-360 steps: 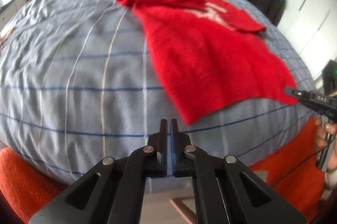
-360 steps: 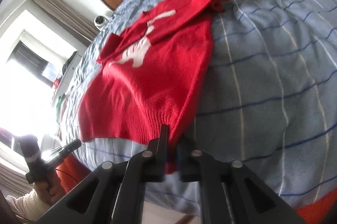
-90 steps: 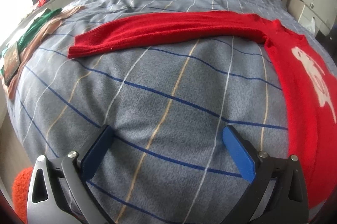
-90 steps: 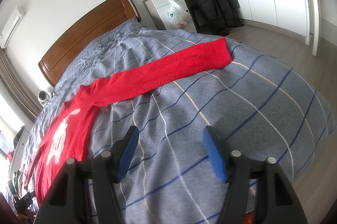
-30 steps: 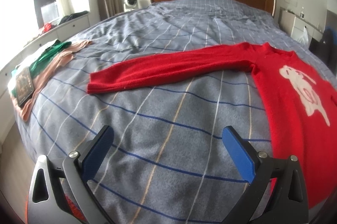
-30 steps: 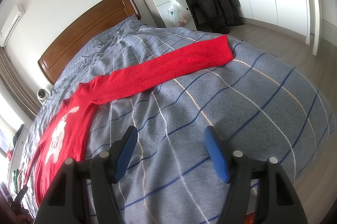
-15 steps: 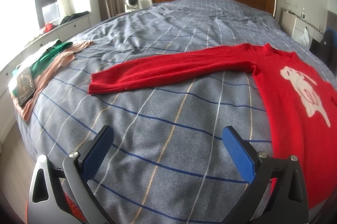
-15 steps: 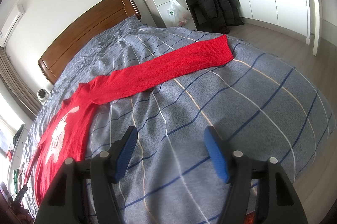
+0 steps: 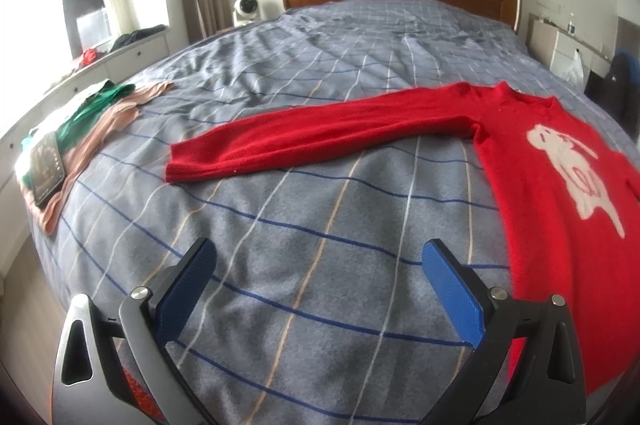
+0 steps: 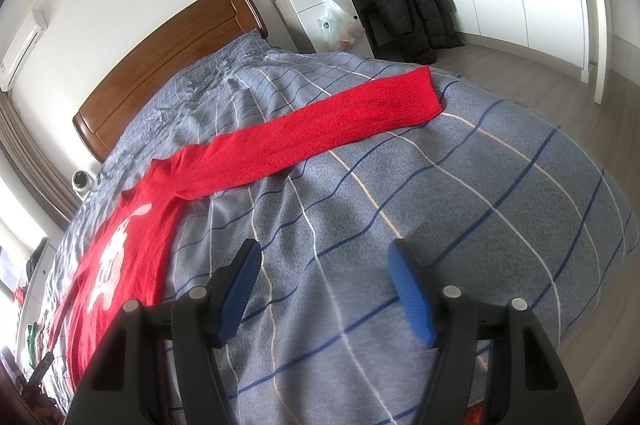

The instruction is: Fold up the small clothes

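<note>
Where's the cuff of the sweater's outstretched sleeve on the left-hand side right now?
In the left wrist view the cuff lies flat on the bedspread, left of centre, between the folded clothes and the sweater.

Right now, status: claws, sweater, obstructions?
Left claw open, empty. Right claw open, empty. Red sweater flat on bed, both sleeves spread. Nothing on it.

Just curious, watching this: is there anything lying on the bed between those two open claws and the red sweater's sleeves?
Nothing visible. Only bare checked bedspread lies between the left gripper and its sleeve of the red sweater, and likewise between the right gripper and its sleeve. The pile of clothes sits off at the bed's edge.
</note>
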`<move>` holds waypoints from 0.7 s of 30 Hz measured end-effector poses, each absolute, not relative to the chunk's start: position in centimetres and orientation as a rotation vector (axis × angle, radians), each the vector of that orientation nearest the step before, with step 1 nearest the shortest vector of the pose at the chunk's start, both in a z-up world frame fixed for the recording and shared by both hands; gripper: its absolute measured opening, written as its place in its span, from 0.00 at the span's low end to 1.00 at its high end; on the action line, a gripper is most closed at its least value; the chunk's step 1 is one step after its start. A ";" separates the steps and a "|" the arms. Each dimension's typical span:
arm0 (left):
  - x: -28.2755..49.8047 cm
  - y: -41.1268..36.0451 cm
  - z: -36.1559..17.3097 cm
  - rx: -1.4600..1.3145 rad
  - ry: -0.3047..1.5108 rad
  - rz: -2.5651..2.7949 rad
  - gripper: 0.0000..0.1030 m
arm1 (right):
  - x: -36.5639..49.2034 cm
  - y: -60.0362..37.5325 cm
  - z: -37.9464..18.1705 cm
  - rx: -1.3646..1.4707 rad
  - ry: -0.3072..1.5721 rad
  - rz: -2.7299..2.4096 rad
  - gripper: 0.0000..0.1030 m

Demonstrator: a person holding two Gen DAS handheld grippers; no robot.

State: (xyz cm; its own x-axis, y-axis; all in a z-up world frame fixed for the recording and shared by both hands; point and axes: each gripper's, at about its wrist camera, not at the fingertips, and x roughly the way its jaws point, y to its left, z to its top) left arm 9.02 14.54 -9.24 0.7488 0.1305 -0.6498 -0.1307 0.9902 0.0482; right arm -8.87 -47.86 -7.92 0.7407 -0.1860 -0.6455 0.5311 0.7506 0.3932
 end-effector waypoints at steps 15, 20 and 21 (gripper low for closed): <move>8.3 14.9 -8.6 -0.012 0.682 0.156 1.00 | -8.9 -47.9 -7.7 0.605 0.616 -0.421 0.64; 8.2 14.8 -8.6 -0.009 0.682 0.158 1.00 | -9.2 -48.2 -7.3 0.624 0.609 -0.425 0.64; 8.2 14.9 -8.6 -0.009 0.681 0.158 1.00 | -9.3 -48.5 -7.3 0.642 0.610 -0.421 0.64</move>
State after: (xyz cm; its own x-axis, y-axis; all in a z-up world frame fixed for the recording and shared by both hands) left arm 8.18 14.87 -8.62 0.7655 0.1424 -0.6275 -0.1484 0.9880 0.0431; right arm -9.31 -48.50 -7.26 0.7468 -0.1759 -0.6414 0.5371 0.7283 0.4256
